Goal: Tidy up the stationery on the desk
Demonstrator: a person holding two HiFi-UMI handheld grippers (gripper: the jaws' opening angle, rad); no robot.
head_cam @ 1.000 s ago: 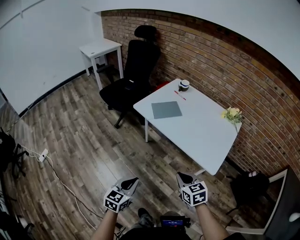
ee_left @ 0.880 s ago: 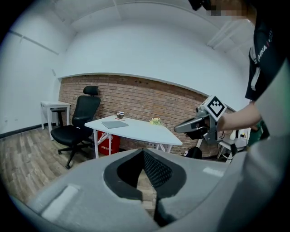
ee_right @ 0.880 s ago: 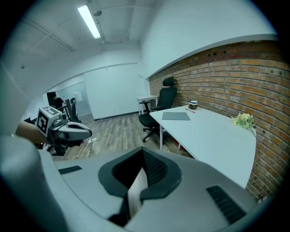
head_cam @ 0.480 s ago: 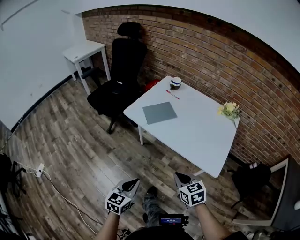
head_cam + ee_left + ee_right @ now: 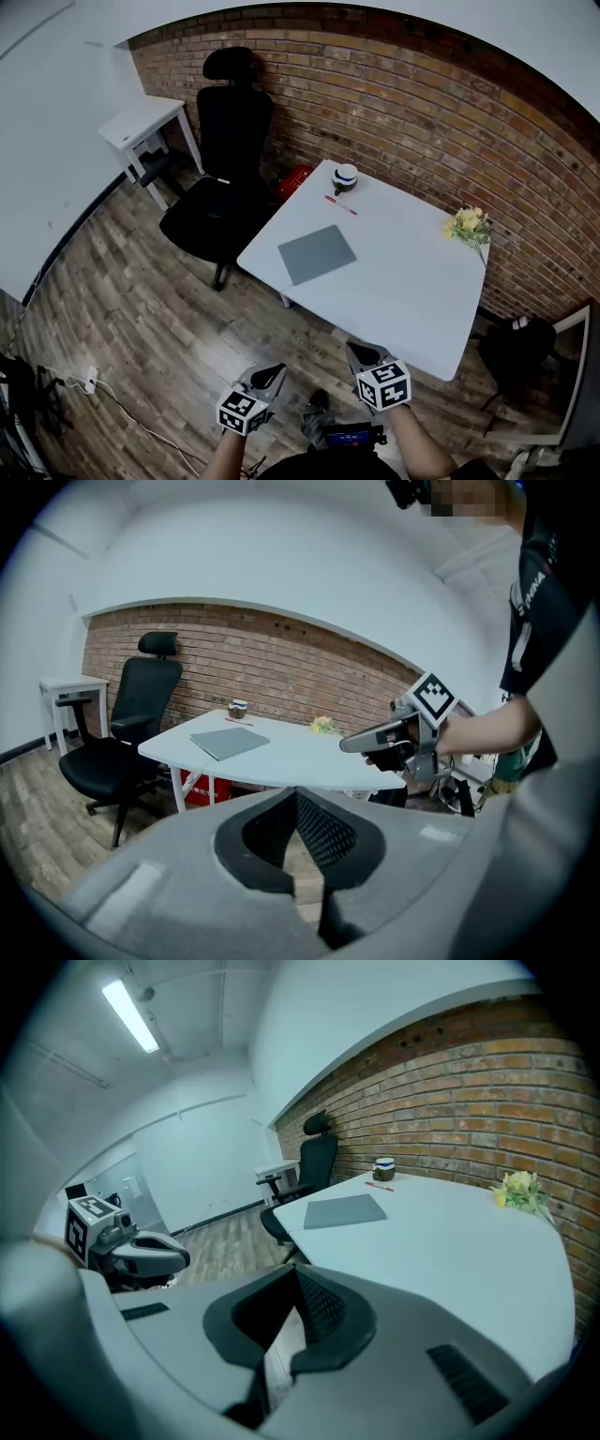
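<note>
On the white desk [image 5: 403, 281] lie a grey notebook [image 5: 317, 253] and a red pen [image 5: 339, 204]. A small round holder [image 5: 345, 177] stands at the far corner by the pen. The same notebook [image 5: 230, 742] [image 5: 344, 1210], pen [image 5: 379, 1185] and holder [image 5: 237, 708] [image 5: 383, 1169] show in both gripper views. My left gripper [image 5: 270, 378] and right gripper [image 5: 362, 356] are both shut and empty, held side by side above the floor, short of the desk's near edge.
A black office chair [image 5: 217, 178] stands at the desk's left side. A yellow flower bunch [image 5: 468, 226] sits at the desk's right edge by the brick wall. A red box [image 5: 294, 182] is under the desk; a small white side table [image 5: 139, 122] stands far left. A cable [image 5: 141, 427] crosses the wooden floor.
The desk has come closer and shifted toward the view's middle as I walked up to it. Both grippers stay shut and low in the view.
</note>
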